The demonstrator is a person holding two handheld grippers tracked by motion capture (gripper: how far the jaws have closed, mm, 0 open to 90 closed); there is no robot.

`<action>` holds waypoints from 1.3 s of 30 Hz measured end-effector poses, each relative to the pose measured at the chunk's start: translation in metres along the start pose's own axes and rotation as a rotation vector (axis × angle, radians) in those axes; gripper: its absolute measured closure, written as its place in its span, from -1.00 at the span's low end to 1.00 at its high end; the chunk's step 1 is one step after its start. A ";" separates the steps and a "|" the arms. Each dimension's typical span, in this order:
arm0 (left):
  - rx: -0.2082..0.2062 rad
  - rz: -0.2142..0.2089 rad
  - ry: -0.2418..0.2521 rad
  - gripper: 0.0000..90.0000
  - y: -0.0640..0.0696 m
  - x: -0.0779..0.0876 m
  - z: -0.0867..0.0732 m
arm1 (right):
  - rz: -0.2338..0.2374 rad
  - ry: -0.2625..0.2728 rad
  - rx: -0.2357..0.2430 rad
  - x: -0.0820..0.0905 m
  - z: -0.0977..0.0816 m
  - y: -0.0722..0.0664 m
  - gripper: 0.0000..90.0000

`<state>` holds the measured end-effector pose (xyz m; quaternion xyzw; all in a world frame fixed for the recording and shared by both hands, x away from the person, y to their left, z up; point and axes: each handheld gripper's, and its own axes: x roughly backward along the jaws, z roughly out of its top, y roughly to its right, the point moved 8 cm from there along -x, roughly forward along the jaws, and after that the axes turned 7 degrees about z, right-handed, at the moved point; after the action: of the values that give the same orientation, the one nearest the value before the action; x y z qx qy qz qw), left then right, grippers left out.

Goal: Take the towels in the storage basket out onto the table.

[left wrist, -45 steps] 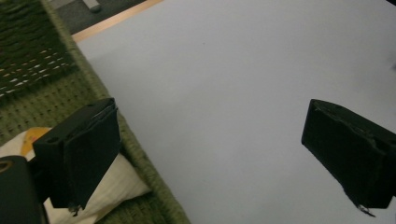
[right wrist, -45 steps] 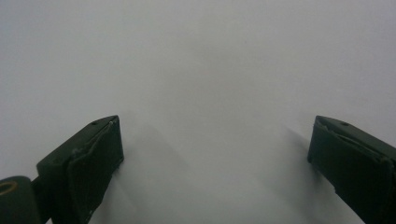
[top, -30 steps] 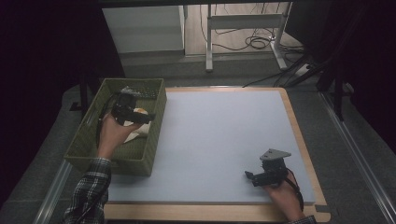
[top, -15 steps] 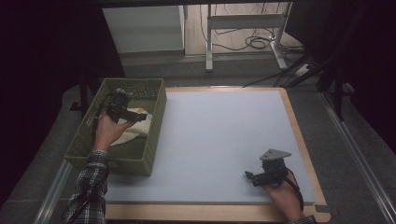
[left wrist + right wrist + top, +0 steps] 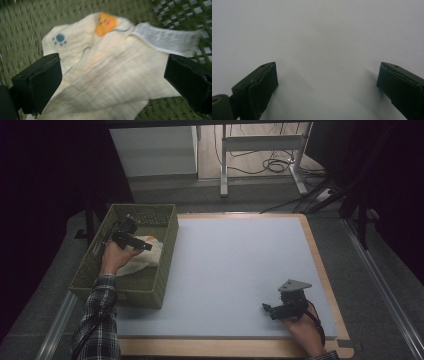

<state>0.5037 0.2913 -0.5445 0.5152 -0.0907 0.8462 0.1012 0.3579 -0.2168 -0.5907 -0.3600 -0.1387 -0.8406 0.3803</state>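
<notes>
- The counter (image 5: 235, 270) carries a wide pale grey-blue mat inside a wooden border; most of the mat is bare.
- A green woven basket (image 5: 165, 265) stands on the counter's left edge, its long side running away from the person.
- A cream cloth (image 5: 145, 259) lies crumpled on the basket floor, toward the wall nearest the mat. In the left gripper view the cloth (image 5: 110, 75) shows a blue paw print, an orange patch with a small face, and a white printed label lying against the mesh wall.
- The left claw (image 5: 134, 241) sits inside the basket just above the cloth, held by a hand in a plaid sleeve. Its jaws are spread wide to either side of the cloth and grip nothing; whether they touch the fabric cannot be told.
- The right claw (image 5: 270, 309) rests low over the mat near the front right corner, well apart from the basket. Its jaws also stand wide, with bare mat (image 5: 319, 37) between them.
</notes>
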 end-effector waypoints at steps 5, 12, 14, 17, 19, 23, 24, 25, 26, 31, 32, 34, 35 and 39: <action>0.001 0.019 -0.072 -0.95 -0.006 -0.013 -0.004 | 0.000 0.000 0.000 0.000 0.000 0.000 -0.93; 0.022 -0.008 -0.191 -0.93 -0.006 -0.036 -0.013 | 0.000 0.000 0.000 0.000 0.000 0.000 -0.93; 0.032 -0.032 -0.212 -0.88 -0.005 -0.039 -0.015 | 0.000 0.000 0.000 0.000 0.000 0.000 -0.93; 0.040 -0.042 -0.246 -0.73 -0.005 -0.042 -0.019 | 0.000 0.000 0.000 0.000 0.000 0.000 -0.93; 0.031 -0.033 -0.250 -0.56 -0.006 -0.039 -0.020 | 0.000 0.000 0.000 0.000 0.000 0.000 -0.93; 0.007 -0.059 -0.239 0.11 -0.001 -0.034 -0.021 | 0.000 0.000 0.000 0.000 0.000 0.000 -0.93; -0.001 -0.055 -0.241 0.22 0.000 -0.033 -0.022 | 0.000 0.000 0.000 0.000 0.000 0.000 -0.93; -0.011 -0.048 -0.245 0.33 0.000 -0.031 -0.022 | 0.000 0.000 0.000 0.000 0.000 0.000 -0.93; -0.016 -0.045 -0.249 0.57 0.000 -0.030 -0.022 | 0.000 0.000 0.000 0.000 0.000 0.000 -0.93; 0.001 -0.063 -0.242 0.72 -0.001 -0.025 -0.021 | 0.000 0.000 0.000 0.000 0.000 0.000 -0.93; 0.008 -0.064 -0.228 0.72 -0.001 -0.023 -0.020 | 0.000 0.000 0.000 0.000 0.000 0.000 -0.93; 0.019 -0.067 -0.213 0.73 -0.002 -0.019 -0.019 | 0.000 0.000 0.000 0.000 0.000 0.000 -0.93; 0.025 -0.059 -0.189 0.72 -0.003 -0.014 -0.017 | 0.000 0.000 0.000 0.000 0.000 0.000 -0.93; 0.033 -0.077 -0.127 0.72 -0.004 0.002 -0.014 | 0.000 0.000 0.000 0.000 0.000 0.000 -0.93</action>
<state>0.4915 0.2991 -0.5488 0.5723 -0.0630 0.8089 0.1191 0.3579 -0.2168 -0.5908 -0.3601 -0.1386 -0.8406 0.3802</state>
